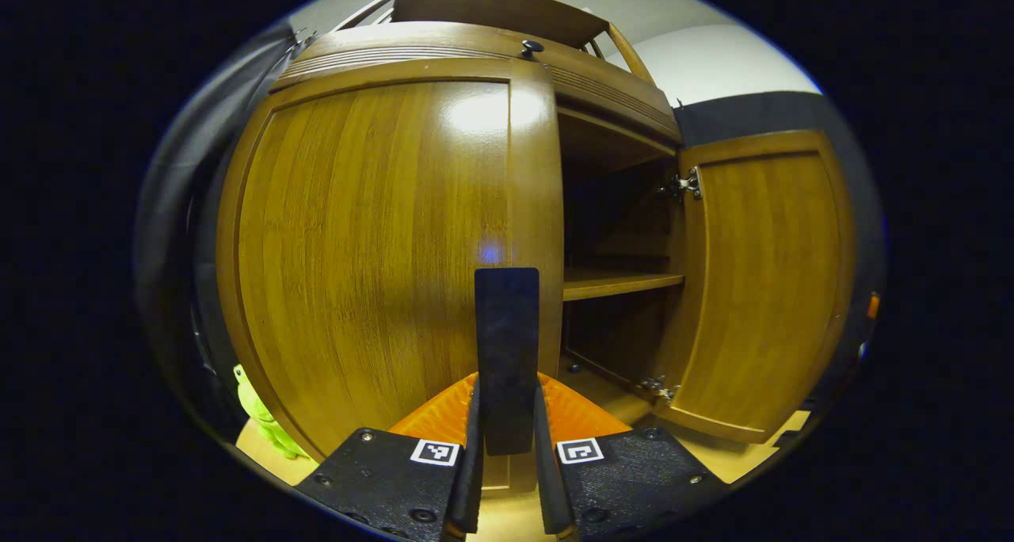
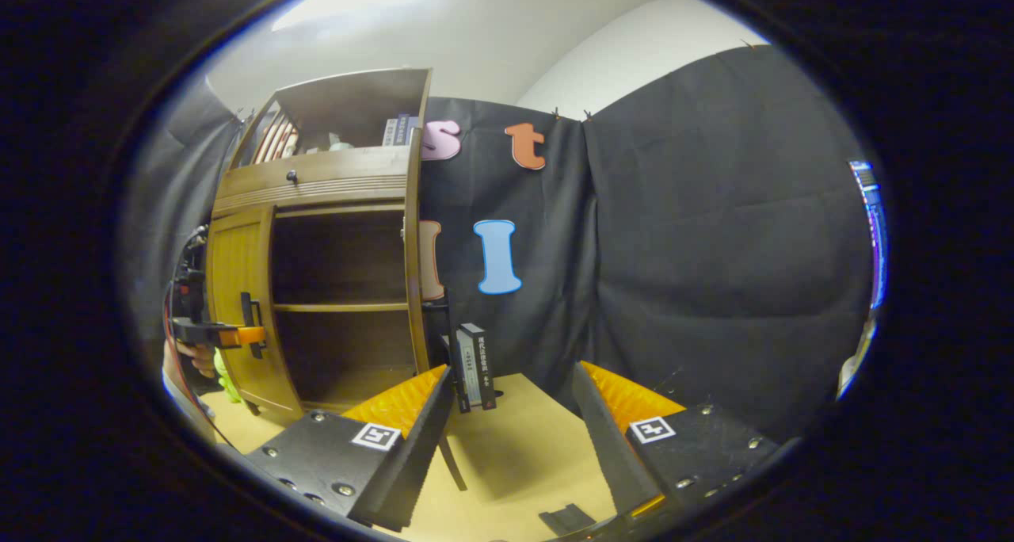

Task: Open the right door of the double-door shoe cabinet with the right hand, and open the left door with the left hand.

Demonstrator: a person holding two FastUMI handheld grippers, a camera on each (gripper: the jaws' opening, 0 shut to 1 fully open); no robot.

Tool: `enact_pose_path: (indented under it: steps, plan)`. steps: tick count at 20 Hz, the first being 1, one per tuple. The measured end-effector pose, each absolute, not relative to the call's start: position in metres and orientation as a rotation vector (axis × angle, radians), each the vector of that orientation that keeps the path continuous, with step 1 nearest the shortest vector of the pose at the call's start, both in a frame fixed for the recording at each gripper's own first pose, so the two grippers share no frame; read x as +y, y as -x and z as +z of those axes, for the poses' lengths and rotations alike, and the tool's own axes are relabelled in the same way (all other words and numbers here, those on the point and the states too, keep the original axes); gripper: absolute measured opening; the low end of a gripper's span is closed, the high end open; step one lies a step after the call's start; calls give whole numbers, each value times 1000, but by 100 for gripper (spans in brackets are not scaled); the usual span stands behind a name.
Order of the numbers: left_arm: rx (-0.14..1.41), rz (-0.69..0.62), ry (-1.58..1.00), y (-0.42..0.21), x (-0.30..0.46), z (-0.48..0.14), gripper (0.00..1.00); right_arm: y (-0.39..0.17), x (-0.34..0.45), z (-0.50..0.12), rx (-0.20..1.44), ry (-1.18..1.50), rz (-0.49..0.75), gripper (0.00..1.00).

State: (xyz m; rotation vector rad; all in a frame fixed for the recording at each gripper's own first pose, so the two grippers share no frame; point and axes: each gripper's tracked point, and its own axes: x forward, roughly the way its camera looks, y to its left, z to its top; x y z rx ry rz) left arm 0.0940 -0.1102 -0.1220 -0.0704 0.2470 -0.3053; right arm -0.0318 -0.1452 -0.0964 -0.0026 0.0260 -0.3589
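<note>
Gripping the dark upright handle [image 1: 507,352] of the left door [image 1: 372,249], the left gripper [image 1: 507,435] had its 2 fingers drawn in narrow, 1 pressed to each side of the handle's lower end. That door filled the space straight ahead of the left gripper and looked shut or nearly so, its edge lying against the cabinet's front. Just to the right of the handle, past the door's edge, the shoe cabinet [image 1: 618,98] stood open, showing a dark interior with 1 shelf [image 1: 622,283] across it. Farther right, the right door [image 1: 764,288] was swung wide on its 2 hinges [image 1: 685,185]. A small dark knob [image 1: 531,47] sat above, on the cabinet's top band. Low on the left, beside the cabinet's foot, lay a bright green toy [image 1: 261,415].

From the right gripper view, the right gripper [image 2: 511,439] hung well apart from the cabinet [image 2: 333,185], fingers spread wide and holding nothing. Ahead of it and to the left, the left gripper [image 2: 252,324] met the left door [image 2: 238,304], a hand [image 2: 194,358] behind it. Between the right gripper's fingers, farther off, a few books [image 2: 475,368] stood upright on the pale tabletop [image 2: 515,455]. A small dark piece [image 2: 566,518] lay on the tabletop close below.
</note>
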Motion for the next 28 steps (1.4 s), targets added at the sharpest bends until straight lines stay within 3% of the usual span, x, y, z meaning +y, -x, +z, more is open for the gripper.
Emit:
enact_pose_path:
  steps: [9, 10, 15, 16, 17, 18, 21, 22, 27, 28]
  plan:
    - [238, -402, 64, -38, -90, -112, 31, 36, -112, -98, 18, 51, -346, 87]
    - [238, -408, 62, -33, -88, -111, 31, 33, -106, -96, 15, 43, -336, 92]
    - [247, -439, 50, -11, -74, -106, 31, 24, -83, -97, 26, 38, -286, 92]
    - [249, -440, 50, -6, -71, -106, 31, 23, -82, -98, 28, 40, -282, 87]
    - [249, -438, 48, -1, -67, -103, 31, 23, -79, -99, 27, 37, -275, 92]
    - [247, -434, 46, 2, -64, -103, 31, 22, -76, -99, 28, 31, -268, 87]
    - [244, -425, 48, 15, -52, -99, 31, 20, -72, -104, 31, 18, -262, 87]
    - [246, -425, 48, 19, -47, -98, 31, 18, -70, -104, 29, 13, -258, 92]
    - [231, -383, 62, 35, -26, -94, 30, 11, -61, -112, 39, -8, -247, 92]
    - [226, -369, 64, 36, -22, -93, 31, 9, -59, -112, 43, -6, -242, 87]
